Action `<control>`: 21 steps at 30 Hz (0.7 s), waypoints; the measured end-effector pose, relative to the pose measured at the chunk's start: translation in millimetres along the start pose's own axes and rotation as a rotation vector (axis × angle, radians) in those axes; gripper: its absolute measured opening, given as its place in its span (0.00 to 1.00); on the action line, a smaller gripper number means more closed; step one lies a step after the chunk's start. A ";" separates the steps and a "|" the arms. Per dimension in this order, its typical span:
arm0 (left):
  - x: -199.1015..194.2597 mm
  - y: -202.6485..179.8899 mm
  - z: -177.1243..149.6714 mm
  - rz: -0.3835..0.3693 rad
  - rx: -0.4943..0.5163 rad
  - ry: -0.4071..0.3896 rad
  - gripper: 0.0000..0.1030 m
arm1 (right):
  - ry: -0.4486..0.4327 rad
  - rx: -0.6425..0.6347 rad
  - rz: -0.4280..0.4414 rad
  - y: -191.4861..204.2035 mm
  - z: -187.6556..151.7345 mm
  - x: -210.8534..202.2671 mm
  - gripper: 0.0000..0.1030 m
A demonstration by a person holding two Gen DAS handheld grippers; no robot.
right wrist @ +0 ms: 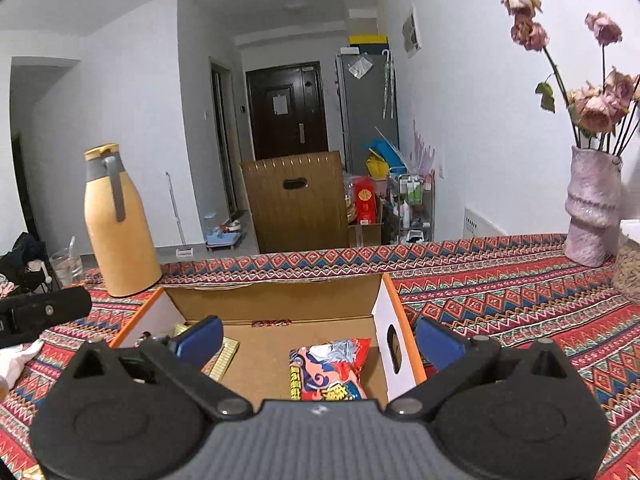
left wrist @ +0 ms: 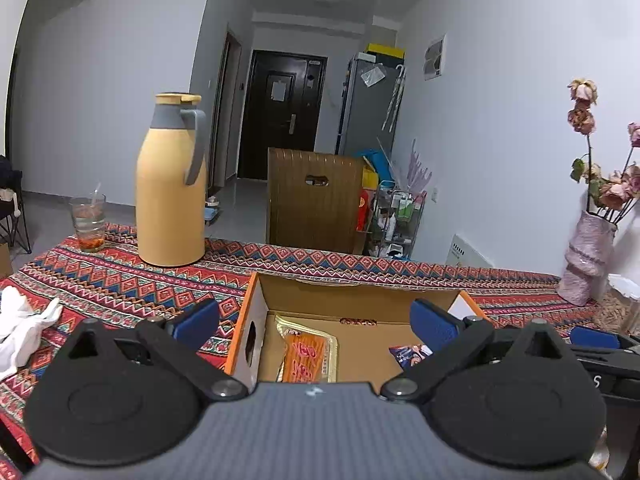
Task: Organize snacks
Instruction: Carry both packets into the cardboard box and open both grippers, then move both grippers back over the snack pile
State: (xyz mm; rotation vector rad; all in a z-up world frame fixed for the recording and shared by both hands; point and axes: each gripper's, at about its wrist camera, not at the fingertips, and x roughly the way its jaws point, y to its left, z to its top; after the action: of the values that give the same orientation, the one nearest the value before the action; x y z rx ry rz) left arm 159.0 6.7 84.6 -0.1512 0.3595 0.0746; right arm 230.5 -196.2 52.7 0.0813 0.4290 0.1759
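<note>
An open cardboard box [left wrist: 360, 304] [right wrist: 276, 304] with orange edges sits on the patterned tablecloth. Inside it, an orange and gold snack packet [left wrist: 308, 354] lies at the left and a red and blue snack bag [right wrist: 332, 368] [left wrist: 410, 354] at the right. A gold packet edge [right wrist: 224, 356] shows by the right gripper's left finger. My left gripper [left wrist: 316, 320] hangs open above the box with nothing between its blue pads. My right gripper [right wrist: 320, 340] is open wide over the box's right side, holding nothing.
A yellow thermos jug [left wrist: 172, 184] [right wrist: 118, 224] and a glass [left wrist: 89, 220] stand at the back left. A pink vase of dried roses [left wrist: 588, 256] [right wrist: 594, 208] stands at the right. White cloth [left wrist: 24, 320] lies at the left. A wooden chair back [left wrist: 316, 200] rises beyond the table.
</note>
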 end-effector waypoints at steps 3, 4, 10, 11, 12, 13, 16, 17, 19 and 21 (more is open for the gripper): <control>-18.8 2.2 -3.7 -0.008 0.004 -0.010 1.00 | -0.012 -0.007 0.007 2.0 -3.9 -20.0 1.00; -24.2 2.4 -5.6 -0.010 0.005 -0.012 1.00 | -0.016 -0.010 0.008 2.6 -5.9 -26.9 1.00; -58.7 11.0 -17.8 -0.027 0.000 -0.030 1.00 | -0.030 -0.019 0.018 3.7 -22.3 -62.3 1.00; -63.6 12.4 -20.1 -0.030 -0.001 -0.032 1.00 | -0.032 -0.021 0.020 3.6 -25.0 -67.8 1.00; -69.3 13.8 -23.3 -0.033 -0.001 -0.035 1.00 | -0.034 -0.023 0.022 3.6 -27.8 -73.6 1.00; -74.0 15.2 -26.3 -0.035 0.001 -0.037 1.00 | -0.036 -0.025 0.023 3.0 -30.3 -78.1 1.00; -85.8 17.4 -35.6 -0.036 0.011 -0.041 1.00 | -0.041 -0.031 0.029 2.7 -39.1 -93.8 1.00; -90.0 17.9 -38.2 -0.036 0.012 -0.042 1.00 | -0.040 -0.034 0.031 3.3 -41.6 -97.7 1.00; -96.8 21.3 -44.5 -0.039 0.017 -0.041 1.00 | -0.040 -0.040 0.035 3.5 -49.0 -107.1 1.00; -103.1 24.5 -51.0 -0.038 0.025 -0.039 1.00 | -0.039 -0.051 0.037 3.5 -56.5 -115.6 1.00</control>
State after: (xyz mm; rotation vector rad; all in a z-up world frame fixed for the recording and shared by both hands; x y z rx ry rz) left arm 42.7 17.9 70.9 -0.1320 0.3181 0.0359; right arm 102.8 -212.1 48.8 0.0429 0.3838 0.2214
